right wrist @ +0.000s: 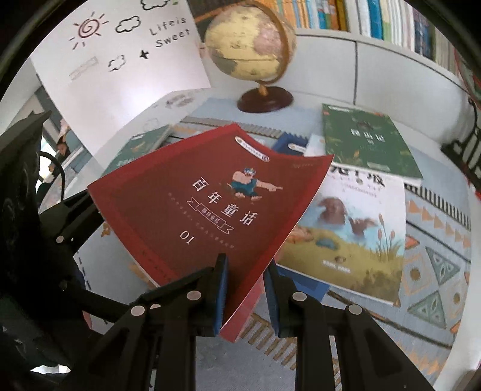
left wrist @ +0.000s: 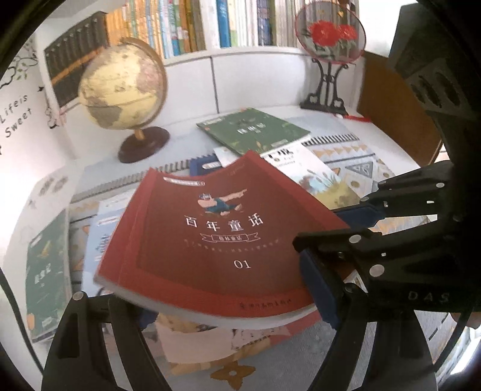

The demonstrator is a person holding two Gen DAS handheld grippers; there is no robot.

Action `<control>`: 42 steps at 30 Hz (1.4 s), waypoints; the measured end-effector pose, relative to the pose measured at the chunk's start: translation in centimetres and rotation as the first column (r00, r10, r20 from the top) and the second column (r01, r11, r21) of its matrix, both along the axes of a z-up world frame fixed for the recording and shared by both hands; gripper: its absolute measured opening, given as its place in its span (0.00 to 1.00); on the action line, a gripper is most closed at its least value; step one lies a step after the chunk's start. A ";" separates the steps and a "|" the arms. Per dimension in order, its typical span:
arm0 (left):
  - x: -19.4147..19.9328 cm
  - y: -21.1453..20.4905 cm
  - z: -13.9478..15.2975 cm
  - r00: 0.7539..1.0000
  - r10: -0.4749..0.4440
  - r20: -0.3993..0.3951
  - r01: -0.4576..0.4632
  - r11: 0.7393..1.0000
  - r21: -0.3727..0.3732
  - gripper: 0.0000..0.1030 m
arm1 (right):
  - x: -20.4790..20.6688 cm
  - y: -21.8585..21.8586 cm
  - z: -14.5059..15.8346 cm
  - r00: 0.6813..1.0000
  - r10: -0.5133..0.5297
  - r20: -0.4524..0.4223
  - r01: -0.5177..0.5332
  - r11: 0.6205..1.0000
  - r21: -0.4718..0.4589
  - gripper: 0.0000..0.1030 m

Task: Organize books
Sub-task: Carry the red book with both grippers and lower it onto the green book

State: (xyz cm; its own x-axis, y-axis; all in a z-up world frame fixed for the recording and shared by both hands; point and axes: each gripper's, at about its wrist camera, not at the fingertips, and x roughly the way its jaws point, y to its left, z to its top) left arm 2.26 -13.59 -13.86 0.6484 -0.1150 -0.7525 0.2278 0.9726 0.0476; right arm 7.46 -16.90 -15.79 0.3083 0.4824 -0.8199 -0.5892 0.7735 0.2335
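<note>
**Red book lifted, the rest still scattered**

The right gripper (right wrist: 245, 288) is pinching the red book (right wrist: 207, 207) at its near corner, its blue pads (right wrist: 221, 288) closing on either side of the cover edge; the far end of the book is sagging and curling, so the grip looks like the only thing carrying it. Seen from the left wrist, the same red book is hanging clear above the mat, and the left gripper (left wrist: 216, 303) is standing wide around its near edge — one finger under the lower left corner, the other finger's pad just beside the right edge. Whether that pad is touching the cover I cannot tell; it does not appear to be clamping.

Judging by the layout, the task is barely begun. Nothing looks stacked or shelved yet. Just behind and to the right of the red book, a white picture book (right wrist: 354, 228) is lying flat on the patterned mat (right wrist: 433, 264). Beyond the red book a green book (right wrist: 366, 144) is lying flat too, with a small blue book (right wrist: 285, 143) peeking out between them. To the left of the red book another green book (left wrist: 48, 276) is resting near the mat's edge, and paler volumes are lying beneath the red one.

Farther back than the red book, a globe (left wrist: 123, 87) is standing on its dark base — and behind that, the filled bookshelf (left wrist: 210, 27) is running along the wall.
</note>
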 end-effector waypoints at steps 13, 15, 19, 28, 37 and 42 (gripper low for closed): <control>-3.2 8.8 4.3 0.984 0.081 0.162 -0.090 0.995 0.047 0.77 | -2.3 9.7 4.9 0.988 0.093 0.122 -0.094 0.996 0.006 0.22; -3.7 11.1 5.2 0.978 0.090 0.190 -0.103 0.993 0.057 0.78 | -2.8 11.8 5.7 0.983 0.101 0.152 -0.102 0.995 0.001 0.22; -4.0 15.9 6.6 0.966 0.126 0.227 -0.145 0.987 0.071 0.77 | -2.9 17.2 7.4 0.970 0.132 0.203 -0.137 0.991 0.008 0.22; -3.0 25.8 5.8 0.950 0.180 0.253 -0.209 0.974 0.092 0.77 | -0.7 27.6 6.5 0.953 0.195 0.234 -0.201 0.980 0.002 0.22; -1.0 31.0 1.0 0.954 0.227 0.196 -0.235 0.972 0.018 0.78 | 1.5 33.1 2.4 0.958 0.228 0.174 -0.220 0.973 -0.069 0.22; -0.5 31.9 -2.3 0.960 0.268 0.081 -0.265 0.963 -0.044 0.80 | 1.7 34.1 -0.4 0.967 0.223 0.122 -0.208 0.970 -0.128 0.23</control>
State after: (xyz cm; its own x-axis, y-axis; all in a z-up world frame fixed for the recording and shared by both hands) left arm 1.76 18.35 -16.11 0.7206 0.0472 -0.6918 -0.0436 0.9988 0.0228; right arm 9.15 17.16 -16.19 0.3180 0.4561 -0.8312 -0.7649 0.6414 0.0593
